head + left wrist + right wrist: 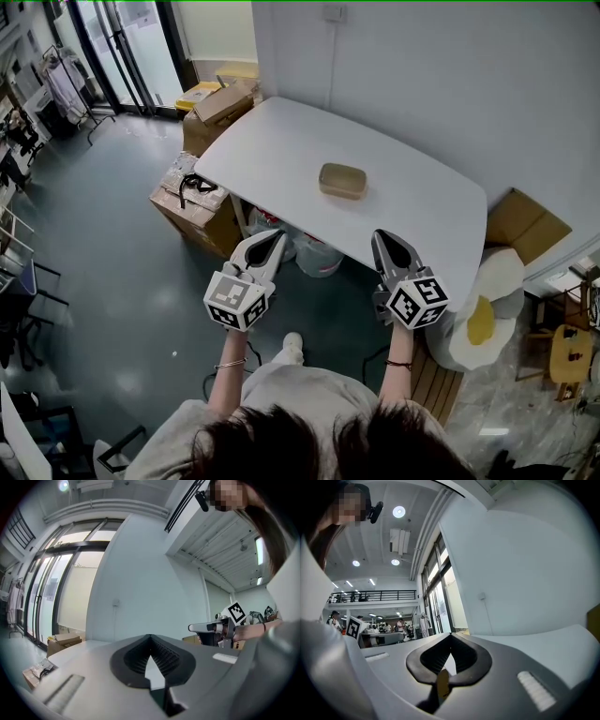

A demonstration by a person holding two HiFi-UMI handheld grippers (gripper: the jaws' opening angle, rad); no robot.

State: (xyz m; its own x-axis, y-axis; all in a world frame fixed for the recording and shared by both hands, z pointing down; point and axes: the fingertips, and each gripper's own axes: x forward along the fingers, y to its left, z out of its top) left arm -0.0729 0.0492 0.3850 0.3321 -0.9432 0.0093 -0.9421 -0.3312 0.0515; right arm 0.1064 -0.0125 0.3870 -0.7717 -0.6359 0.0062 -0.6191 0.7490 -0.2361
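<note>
A white table (281,159) stands against the wall, and a shallow tan box (342,180) lies near its middle. My left gripper (275,235) hovers at the table's front edge, jaws shut with nothing between them; its tips (150,637) meet in the left gripper view. My right gripper (382,235) is level with it to the right, also shut and empty, its tips (451,635) touching. Both point towards the table, short of the tan box. Each gripper shows sideways in the other's view: the right gripper (206,627) and the left gripper (379,638).
Cardboard boxes (192,202) stand at the table's left end, and another cardboard box (223,105) sits behind them. Plastic bags (314,255) lie under the table. An egg-shaped cushion (483,314), a cardboard carton (525,225) and a wooden stool (570,356) crowd the right.
</note>
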